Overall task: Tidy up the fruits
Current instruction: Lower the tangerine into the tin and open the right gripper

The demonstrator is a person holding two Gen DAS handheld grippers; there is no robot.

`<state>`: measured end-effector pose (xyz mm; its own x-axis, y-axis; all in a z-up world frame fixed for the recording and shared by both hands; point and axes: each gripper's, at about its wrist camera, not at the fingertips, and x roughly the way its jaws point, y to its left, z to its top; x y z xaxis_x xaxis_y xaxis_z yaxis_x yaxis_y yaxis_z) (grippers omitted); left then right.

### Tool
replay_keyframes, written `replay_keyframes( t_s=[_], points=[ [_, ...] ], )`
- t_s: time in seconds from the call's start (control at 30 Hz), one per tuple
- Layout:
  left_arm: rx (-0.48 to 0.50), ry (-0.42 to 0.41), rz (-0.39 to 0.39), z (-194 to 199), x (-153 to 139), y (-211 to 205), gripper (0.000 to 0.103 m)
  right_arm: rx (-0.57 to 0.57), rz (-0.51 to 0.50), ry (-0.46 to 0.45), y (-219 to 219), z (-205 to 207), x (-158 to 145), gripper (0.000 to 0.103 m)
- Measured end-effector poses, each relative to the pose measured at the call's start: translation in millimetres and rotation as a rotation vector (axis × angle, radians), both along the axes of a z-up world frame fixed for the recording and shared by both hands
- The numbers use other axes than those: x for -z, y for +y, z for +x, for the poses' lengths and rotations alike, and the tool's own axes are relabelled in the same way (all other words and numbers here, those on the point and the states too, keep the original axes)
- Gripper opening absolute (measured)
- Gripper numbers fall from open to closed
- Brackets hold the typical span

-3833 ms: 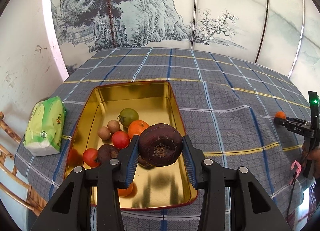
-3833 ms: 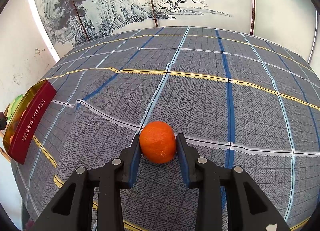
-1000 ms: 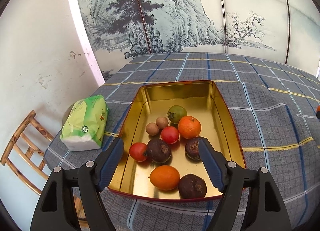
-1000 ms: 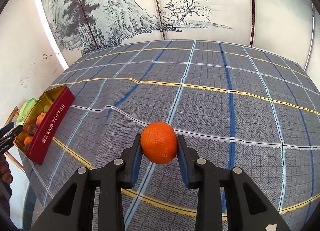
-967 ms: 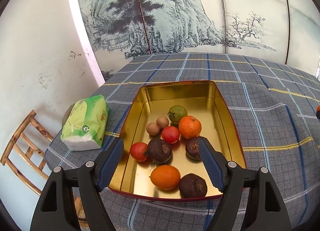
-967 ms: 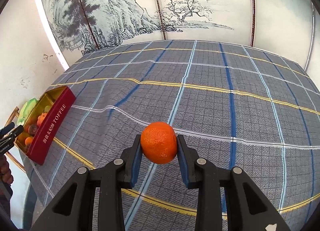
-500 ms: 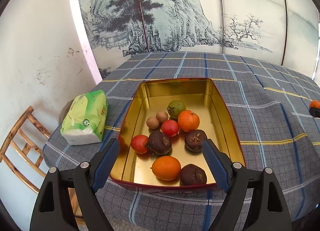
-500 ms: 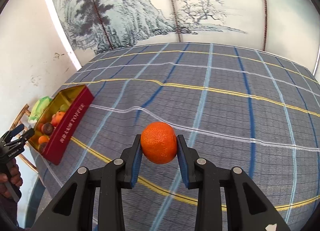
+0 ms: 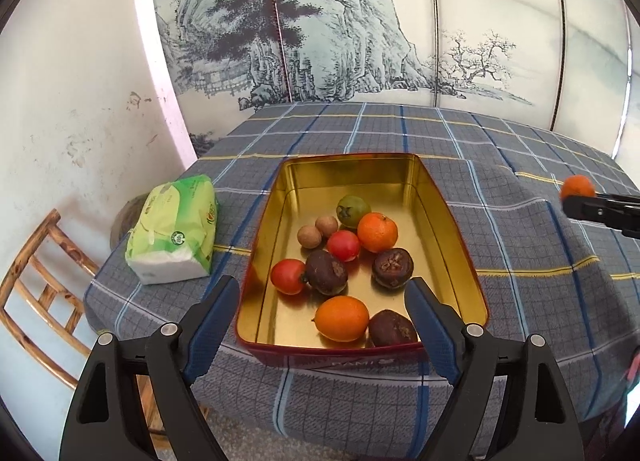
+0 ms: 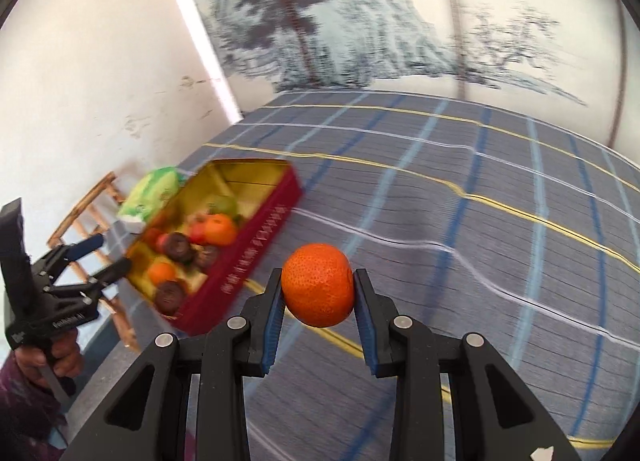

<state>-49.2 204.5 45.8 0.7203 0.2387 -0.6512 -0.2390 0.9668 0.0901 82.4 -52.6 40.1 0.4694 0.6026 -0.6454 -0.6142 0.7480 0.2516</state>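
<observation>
Far left, left wrist view: wooden chair (image 9: 38,281) beside the counter (image 9: 520,261), which wears a blue-grey checked cloth. On the cloth near that edge, a green pack of tissues (image 9: 174,235), just beside the tin.

Gold-lined tin (image 9: 276,229) with red outer walls sits near the counter's front edge. Inside, grouped toward the near end: green fruit (image 9: 353,211), two small brown round fruits (image 9: 309,237), two red fruits (image 9: 343,245), an orange (image 9: 377,232), three dark purple-brown fruits (image 9: 326,272), and an orange fruit (image 9: 342,318) close to the front wall.

Left tool (image 9: 322,321): jaws wide apart, nothing between the pads; it hangs over the tin's near end, one pad at each front corner as seen from its own camera. From the right wrist view the same tool is held in a hand (image 10: 60,353) at the counter's left edge.

Right: right tool (image 10: 318,311) clamped tight on a tangerine (image 10: 318,290), carried clear above the cloth, to the right of the tin and apart from it. Right view is motion-blurred. Painted landscape screen (image 9: 340,33) stands behind the counter.
</observation>
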Motion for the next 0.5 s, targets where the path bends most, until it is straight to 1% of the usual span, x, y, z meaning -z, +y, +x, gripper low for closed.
replay_keyframes(
  t_s=[0.17, 0.3, 0.5],
  points=[
    [-0.01, -0.004, 0.011, -2, 1, 3, 0.085, -0.073, -0.004, -0.002, 40, -3, -4, 0.031],
    [-0.026, 0.001, 0.002, -2, 2, 10, 0.085, -0.127, -0.012, -0.004, 72, -5, -6, 0.031],
    [-0.046, 0.004, 0.01, -4, 4, 18, 0.086, -0.169, -0.012, 0.015, 105, -3, -3, 0.031]
  ],
)
